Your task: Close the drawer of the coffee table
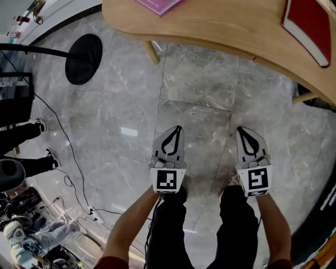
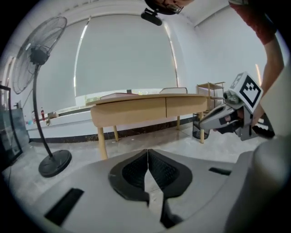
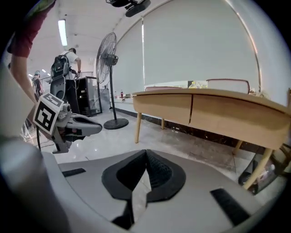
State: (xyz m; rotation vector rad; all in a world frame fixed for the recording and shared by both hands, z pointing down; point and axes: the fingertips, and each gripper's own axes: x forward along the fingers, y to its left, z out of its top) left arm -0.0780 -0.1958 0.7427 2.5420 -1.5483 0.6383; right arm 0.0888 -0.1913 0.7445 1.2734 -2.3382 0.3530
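Note:
The wooden coffee table (image 1: 220, 26) runs across the top of the head view, a good way beyond both grippers. In the left gripper view the coffee table (image 2: 150, 107) shows two drawer fronts (image 2: 132, 109) that look flush with its side. The right gripper view shows the same table (image 3: 213, 113) and its drawer seam. My left gripper (image 1: 176, 130) and right gripper (image 1: 242, 130) are held side by side above the grey floor, both pointing at the table. Both are shut with nothing between the pads. The left gripper (image 2: 148, 151) and right gripper (image 3: 146, 152) touch nothing.
A standing fan (image 3: 107, 54) has its black round base (image 1: 84, 59) on the floor at the left. A pink book (image 1: 157, 5) and a red book (image 1: 310, 23) lie on the table. Cables (image 1: 68, 157), equipment and people's feet are at the far left.

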